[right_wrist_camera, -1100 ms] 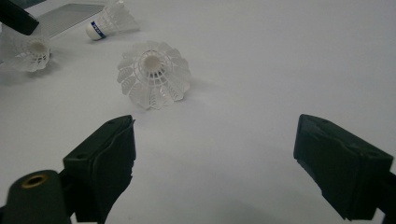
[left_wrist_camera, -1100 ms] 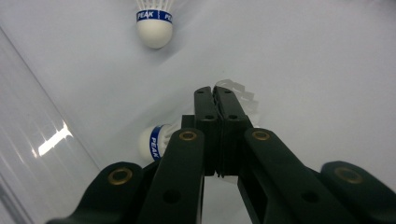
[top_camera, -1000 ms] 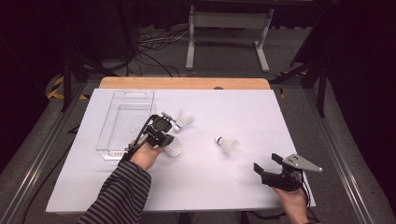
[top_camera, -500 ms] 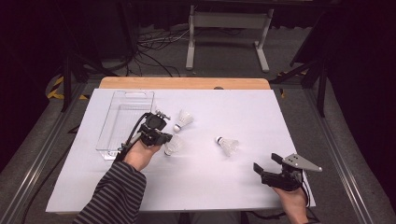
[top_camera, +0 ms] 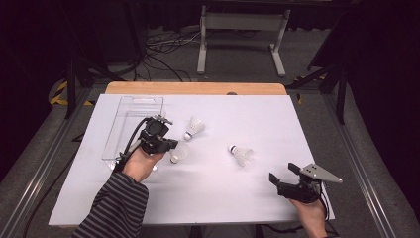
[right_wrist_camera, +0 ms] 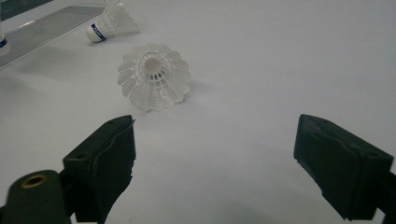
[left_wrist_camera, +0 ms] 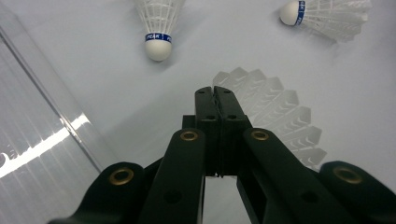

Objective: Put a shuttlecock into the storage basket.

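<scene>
White-covered table (top_camera: 208, 198) in a dark studio, cables and a metal stand on the floor behind, a clear plastic tray (top_camera: 130, 124) along the table's left part. Three shuttlecocks out on the sheet: one held by the left gripper (top_camera: 166, 145), its feather skirt (top_camera: 179, 151) just right of the jaws and close beside the tray; a second (top_camera: 195, 127) lying near it, toward the far edge; a third (top_camera: 241, 153) alone in the middle. Looks like the carry step: shuttlecock picked up, tray beside it as the likely destination. Next move probably calls for swinging left over the tray wall and parting the jaws without crushing feathers. Right gripper (top_camera: 283, 179) low at the near right corner, jaws wide apart, holding nothing, well short of the middle shuttlecock. From the left gripper view, jaws pressed together on the feather rim (left_wrist_camera: 275, 121), plus a blue PEAK band on the cork (left_wrist_camera: 158, 45) of the next one, unreadable from above. From the right gripper view, the open skirt of the third shuttlecock (right_wrist_camera: 154, 77) facing the camera, between the parted jaws and farther off
</scene>
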### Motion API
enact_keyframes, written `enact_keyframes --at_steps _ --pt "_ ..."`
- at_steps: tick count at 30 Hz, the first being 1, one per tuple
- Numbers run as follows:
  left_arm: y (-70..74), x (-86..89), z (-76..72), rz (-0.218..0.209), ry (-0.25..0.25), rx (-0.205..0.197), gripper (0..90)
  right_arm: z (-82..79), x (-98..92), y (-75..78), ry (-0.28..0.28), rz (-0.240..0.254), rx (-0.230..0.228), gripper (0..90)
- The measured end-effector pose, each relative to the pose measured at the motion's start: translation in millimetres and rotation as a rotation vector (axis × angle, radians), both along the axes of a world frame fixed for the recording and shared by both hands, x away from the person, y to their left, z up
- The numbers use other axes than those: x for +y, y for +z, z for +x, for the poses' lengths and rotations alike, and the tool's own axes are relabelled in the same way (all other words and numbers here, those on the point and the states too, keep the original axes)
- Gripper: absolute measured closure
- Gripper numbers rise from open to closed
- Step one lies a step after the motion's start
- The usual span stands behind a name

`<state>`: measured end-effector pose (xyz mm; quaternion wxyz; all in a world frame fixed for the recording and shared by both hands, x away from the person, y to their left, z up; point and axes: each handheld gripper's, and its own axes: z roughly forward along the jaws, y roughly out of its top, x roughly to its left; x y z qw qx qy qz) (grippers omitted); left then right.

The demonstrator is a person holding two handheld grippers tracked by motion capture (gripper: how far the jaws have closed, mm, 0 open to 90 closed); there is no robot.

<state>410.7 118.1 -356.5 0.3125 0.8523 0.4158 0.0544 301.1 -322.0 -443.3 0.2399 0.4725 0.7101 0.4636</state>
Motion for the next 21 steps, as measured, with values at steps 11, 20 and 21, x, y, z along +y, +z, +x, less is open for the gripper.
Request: enact_keyframes --at_steps 11,20,21 --pt "10.5 19.7 -1.2 -0.025 0.028 -0.01 90.0 0.5 -0.3 -0.4 -0.002 0.002 0.005 13.4" --pt "19.0 31.5 -1.1 -0.044 0.047 -0.025 90.0 0.7 0.1 -0.6 -0.001 0.004 0.006 13.3" --pt "20.3 32.4 -1.0 -0.045 0.048 -0.025 89.9 0.8 0.2 -0.6 -0.001 0.004 0.007 13.3"
